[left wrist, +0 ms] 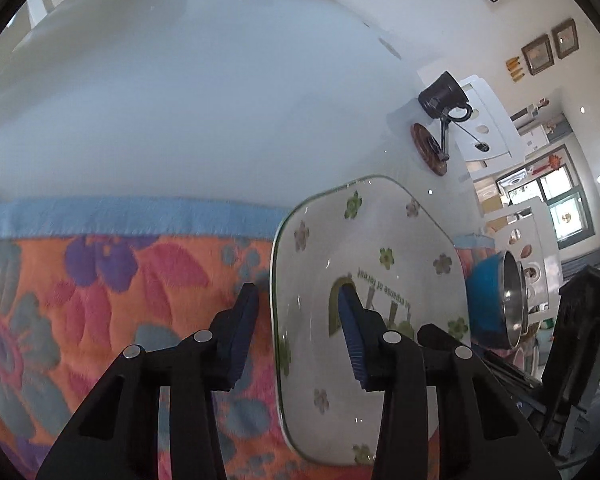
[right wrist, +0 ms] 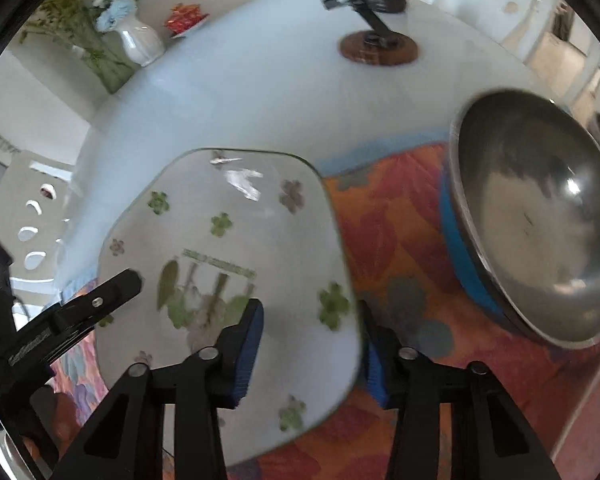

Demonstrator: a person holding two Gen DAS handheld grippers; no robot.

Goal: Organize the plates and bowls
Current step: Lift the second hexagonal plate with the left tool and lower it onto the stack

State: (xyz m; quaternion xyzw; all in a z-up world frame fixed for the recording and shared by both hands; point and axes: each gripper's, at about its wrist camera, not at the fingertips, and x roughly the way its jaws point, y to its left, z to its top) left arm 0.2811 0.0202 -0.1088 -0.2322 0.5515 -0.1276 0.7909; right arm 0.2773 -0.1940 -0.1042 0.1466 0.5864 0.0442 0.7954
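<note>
A square glass plate (left wrist: 364, 264) with flower prints lies on a floral cloth (left wrist: 100, 288). My left gripper (left wrist: 298, 332) is open and straddles the plate's left edge, one finger over the plate and one over the cloth. The plate also shows in the right wrist view (right wrist: 236, 248). My right gripper (right wrist: 312, 348) is open and straddles its right edge. A blue bowl with a steel inside (right wrist: 540, 216) stands tilted to the right of the plate; it shows in the left wrist view (left wrist: 496, 300) too.
The white table (left wrist: 180, 100) carries a black mug (left wrist: 444, 92) and a stand on a round wooden base (right wrist: 376, 48). A white vase of flowers (right wrist: 136, 44) and a red dish (right wrist: 186, 18) stand at the far edge. White chairs ring the table.
</note>
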